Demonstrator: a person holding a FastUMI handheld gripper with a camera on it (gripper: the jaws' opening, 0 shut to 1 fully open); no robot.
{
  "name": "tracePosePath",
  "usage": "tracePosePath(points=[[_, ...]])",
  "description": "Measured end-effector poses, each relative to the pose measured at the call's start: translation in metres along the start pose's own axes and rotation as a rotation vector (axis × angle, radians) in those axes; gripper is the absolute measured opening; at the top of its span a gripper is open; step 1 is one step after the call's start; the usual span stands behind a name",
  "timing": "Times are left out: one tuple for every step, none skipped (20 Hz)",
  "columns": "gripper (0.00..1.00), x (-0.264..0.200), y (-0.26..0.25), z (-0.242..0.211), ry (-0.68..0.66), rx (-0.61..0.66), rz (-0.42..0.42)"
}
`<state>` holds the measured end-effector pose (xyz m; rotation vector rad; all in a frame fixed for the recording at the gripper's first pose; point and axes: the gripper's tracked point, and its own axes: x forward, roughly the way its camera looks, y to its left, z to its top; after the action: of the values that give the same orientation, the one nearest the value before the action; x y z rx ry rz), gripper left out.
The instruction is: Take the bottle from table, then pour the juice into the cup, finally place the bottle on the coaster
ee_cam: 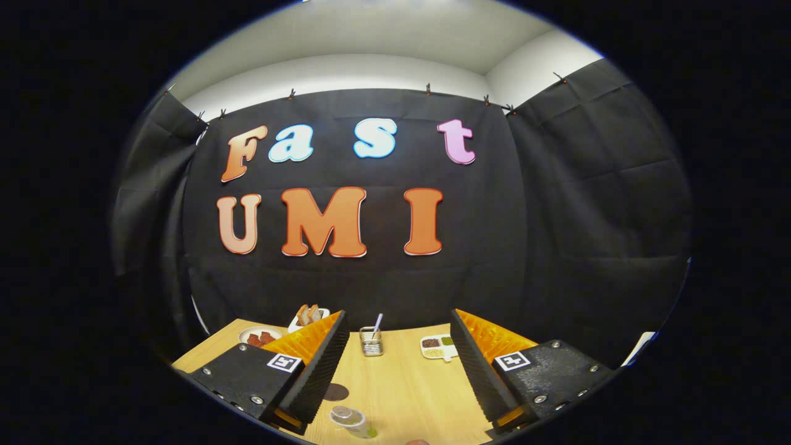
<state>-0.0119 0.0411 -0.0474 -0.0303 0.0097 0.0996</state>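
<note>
My gripper (398, 327) is held high above the wooden table (401, 383), open, with a wide gap and nothing between its fingers. Low between the fingers, near their bases, stands a clear container (352, 421) with green liquid at its bottom; I cannot tell whether it is the cup or the bottle. A dark round coaster (336, 391) lies on the table just beyond it, close to the left finger (315, 364). A small brownish rounded top (418, 442) peeks up closest to me, too cut off to identify.
At the far side of the table stand a metal holder (371, 341) with a spoon, a white sectioned tray (439, 347) of condiments, a plate (258, 337) with red food and a dish (308, 316) of bread. Black cloth walls close in behind.
</note>
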Motion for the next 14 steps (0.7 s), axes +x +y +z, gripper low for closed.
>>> tracePosePath(points=[[0.98, 0.0, 0.009, -0.009, 0.014, 0.006, 0.021], [0.98, 0.002, 0.015, -0.017, 0.022, 0.008, 0.035], [0.98, 0.003, 0.021, -0.025, 0.033, 0.003, 0.048], [0.98, 0.004, 0.029, -0.036, 0.049, -0.002, 0.063], [0.98, 0.005, 0.035, -0.047, 0.068, -0.006, 0.077], [0.98, 0.006, 0.041, -0.06, 0.09, -0.008, 0.09], [0.98, 0.006, 0.045, -0.076, 0.119, -0.009, 0.102], [0.98, 0.007, 0.05, -0.09, 0.143, -0.013, 0.112], [0.98, 0.007, 0.052, -0.101, 0.162, -0.025, 0.118], [0.98, 0.009, 0.053, -0.115, 0.182, -0.047, 0.117], [0.98, 0.009, 0.052, -0.129, 0.205, -0.07, 0.117], [0.98, 0.008, 0.053, -0.145, 0.232, -0.086, 0.119], [0.98, 0.007, 0.054, -0.158, 0.255, -0.089, 0.127], [0.98, 0.007, 0.056, -0.169, 0.278, -0.089, 0.133]])
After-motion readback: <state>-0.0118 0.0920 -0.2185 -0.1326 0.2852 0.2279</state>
